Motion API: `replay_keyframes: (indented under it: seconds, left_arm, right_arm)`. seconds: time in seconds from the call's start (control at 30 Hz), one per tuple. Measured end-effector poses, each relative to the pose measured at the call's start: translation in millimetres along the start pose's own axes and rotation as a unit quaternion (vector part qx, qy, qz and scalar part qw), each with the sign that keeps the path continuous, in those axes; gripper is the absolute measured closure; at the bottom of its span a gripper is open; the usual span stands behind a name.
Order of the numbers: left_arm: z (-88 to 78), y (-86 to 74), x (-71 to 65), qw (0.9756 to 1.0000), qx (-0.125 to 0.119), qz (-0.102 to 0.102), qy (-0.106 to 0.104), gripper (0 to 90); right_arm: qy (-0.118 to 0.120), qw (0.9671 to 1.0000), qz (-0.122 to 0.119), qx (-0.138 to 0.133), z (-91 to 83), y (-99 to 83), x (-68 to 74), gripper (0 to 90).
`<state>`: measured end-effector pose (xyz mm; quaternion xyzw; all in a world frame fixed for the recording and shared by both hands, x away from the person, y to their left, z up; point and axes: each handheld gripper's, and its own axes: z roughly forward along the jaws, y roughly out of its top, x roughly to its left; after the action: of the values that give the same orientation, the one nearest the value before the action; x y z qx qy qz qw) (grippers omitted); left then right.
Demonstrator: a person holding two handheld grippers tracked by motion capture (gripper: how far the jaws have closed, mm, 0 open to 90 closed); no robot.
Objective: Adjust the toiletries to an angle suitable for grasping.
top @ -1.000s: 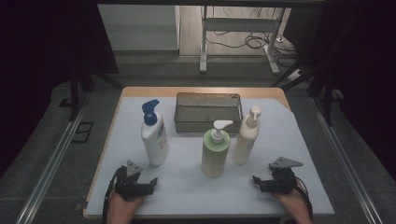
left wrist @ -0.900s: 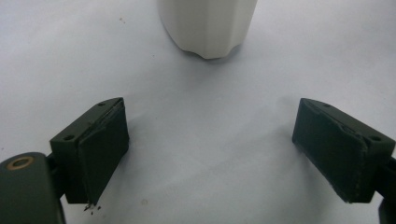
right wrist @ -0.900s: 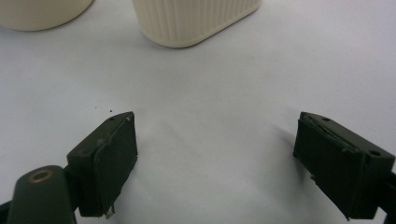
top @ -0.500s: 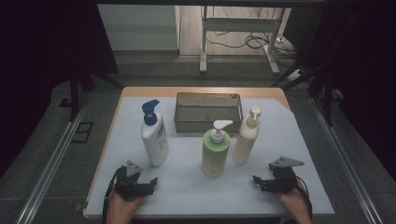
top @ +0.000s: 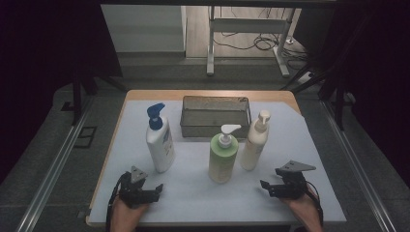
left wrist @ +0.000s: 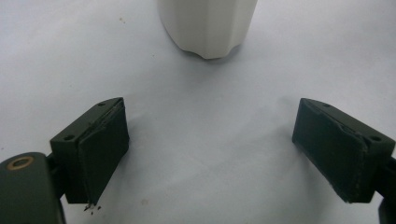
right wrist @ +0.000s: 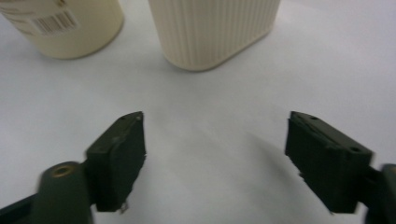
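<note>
Three pump bottles stand mid-table ahead of your grippers: the white bottle [top: 160, 142] left, the green bottle [top: 223, 155] centre, the cream bottle [top: 254, 142] beside it. Your left gripper [top: 155, 189] rests released near the front edge; your right gripper [top: 264, 185], jaws just narrowing on nothing, rests near the front-right corner.

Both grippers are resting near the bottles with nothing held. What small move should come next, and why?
Probably ease the right gripper forward toward the cream bottle, the nearest one. Its jaws have just been closing a little but stand open with nothing between them. The left gripper is open too, short of the white bottle. The basket behind looks the likely goal.
</note>
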<state>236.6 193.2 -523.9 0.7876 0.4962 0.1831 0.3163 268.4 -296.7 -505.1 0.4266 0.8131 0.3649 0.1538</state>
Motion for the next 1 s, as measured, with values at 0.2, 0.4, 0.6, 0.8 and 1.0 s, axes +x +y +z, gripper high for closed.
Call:
replay_keyframes:
  seconds: [0.2, 0.4, 0.6, 0.8, 1.0]
  left_arm:
    - [0.0, 0.0, 0.0, 1.0, 0.0, 0.0, 0.0, 10.6]
    - [0.0, 0.0, 0.0, 1.0, 0.0, 0.0, 0.0, 10.6]
    - [0.0, 0.0, 0.0, 1.0, 0.0, 0.0, 0.0, 10.6]
    - [0.1, 0.0, 0.0, 1.0, 0.0, 0.0, 0.0, 10.6]
    - [0.1, 0.0, 0.0, 1.0, 0.0, 0.0, 0.0, 10.6]
  right_arm:
    - [0.01, 0.9998, -0.013, -0.008, -3.1, 6.5, 5.8, 36.2]
    - [0.033, 0.9994, -0.008, -0.009, -3.2, 11.4, 8.2, 48.2]
    - [0.035, 0.9989, -0.011, -0.03, -5.4, 17.7, 12.9, 63.2]
    - [0.039, 0.9982, -0.008, -0.046, -7.0, 25.8, 18.9, 77.7]
    - [0.039, 0.9983, -0.022, -0.036, 2.0, 34.0, 28.8, 88.3]
